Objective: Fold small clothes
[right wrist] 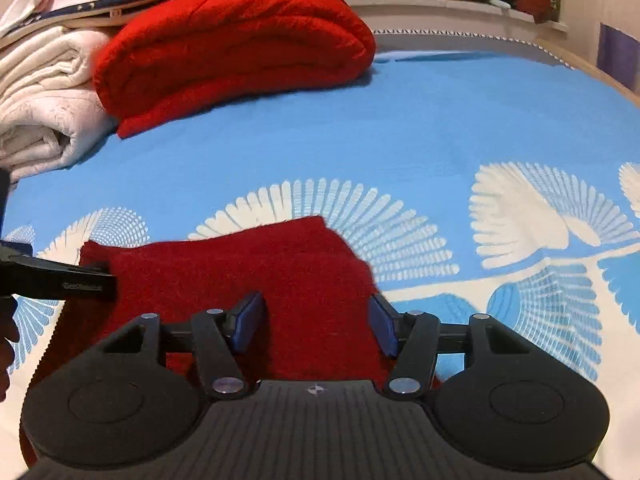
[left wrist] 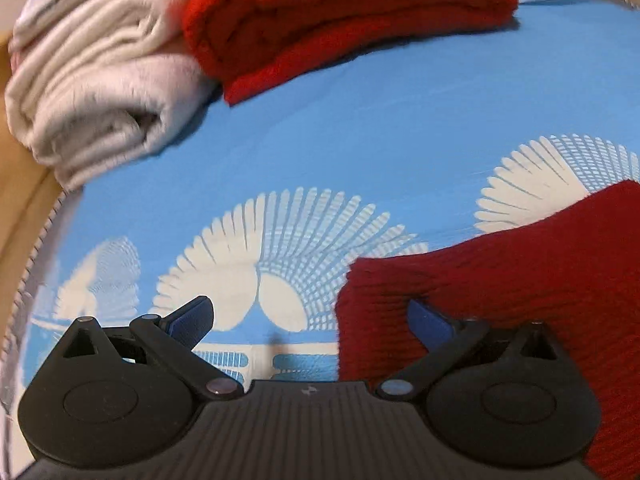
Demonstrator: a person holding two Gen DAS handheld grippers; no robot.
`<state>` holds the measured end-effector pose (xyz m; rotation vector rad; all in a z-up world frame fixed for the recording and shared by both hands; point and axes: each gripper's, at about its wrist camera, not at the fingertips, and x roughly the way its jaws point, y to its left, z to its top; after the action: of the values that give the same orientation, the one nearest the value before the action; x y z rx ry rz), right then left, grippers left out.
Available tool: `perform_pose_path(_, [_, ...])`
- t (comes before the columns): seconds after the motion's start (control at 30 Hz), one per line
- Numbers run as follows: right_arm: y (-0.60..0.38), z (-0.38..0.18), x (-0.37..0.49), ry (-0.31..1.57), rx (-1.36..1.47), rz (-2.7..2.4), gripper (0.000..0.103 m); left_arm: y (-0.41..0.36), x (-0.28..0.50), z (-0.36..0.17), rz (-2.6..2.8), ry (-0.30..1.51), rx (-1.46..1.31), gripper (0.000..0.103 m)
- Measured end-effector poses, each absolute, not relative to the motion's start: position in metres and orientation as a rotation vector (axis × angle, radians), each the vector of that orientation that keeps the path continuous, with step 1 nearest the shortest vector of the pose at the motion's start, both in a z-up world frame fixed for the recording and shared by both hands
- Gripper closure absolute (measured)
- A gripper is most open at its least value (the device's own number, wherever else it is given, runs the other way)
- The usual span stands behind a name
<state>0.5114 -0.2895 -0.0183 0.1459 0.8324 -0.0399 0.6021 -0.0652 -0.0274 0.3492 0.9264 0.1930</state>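
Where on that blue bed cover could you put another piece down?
The widest bare stretch of blue cover lies between the small dark red knit cloth near both claws and the folded bright red blanket, running out to the right. The far left is crowded: the rolled white blanket sits against the red one.

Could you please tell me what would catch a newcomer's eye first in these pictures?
Probably the dark red knit cloth lying on the blue bedspread with its white fan pattern, right under both open hand-held grippers: the right one hangs over it, and the left one has one finger at its edge. Behind it, at the far left, a folded bright red blanket lies beside a white blanket.
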Motion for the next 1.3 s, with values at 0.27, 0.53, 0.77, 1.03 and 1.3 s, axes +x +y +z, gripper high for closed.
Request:
perform_pose_path(0.27, [-0.306,0.034,0.428,0.676,0.247,-0.052,0.029,-0.068,0.486,0.044,0.067,0.828,0.369,0.000])
perform_pose_path(0.53, [-0.254,0.089,0.233,0.500,0.230,-0.053,0.001,-0.061,0.260,0.080,-0.128,0.740,0.134,0.000])
perform_pose_path(0.77, [-0.219,0.059,0.163,0.506,0.113,-0.202,0.001,-0.050,0.202,0.059,-0.067,0.713,0.036,0.000])
perform_pose_path(1.03, [-0.206,0.011,0.181,0.654,-0.035,-0.159,0.001,-0.024,0.233,0.010,-0.006,0.799,0.017,0.000])
perform_pose_path(1.3, [-0.203,0.010,0.200,0.660,-0.079,-0.170,0.001,-0.025,0.250,0.012,-0.025,0.797,-0.001,0.000])
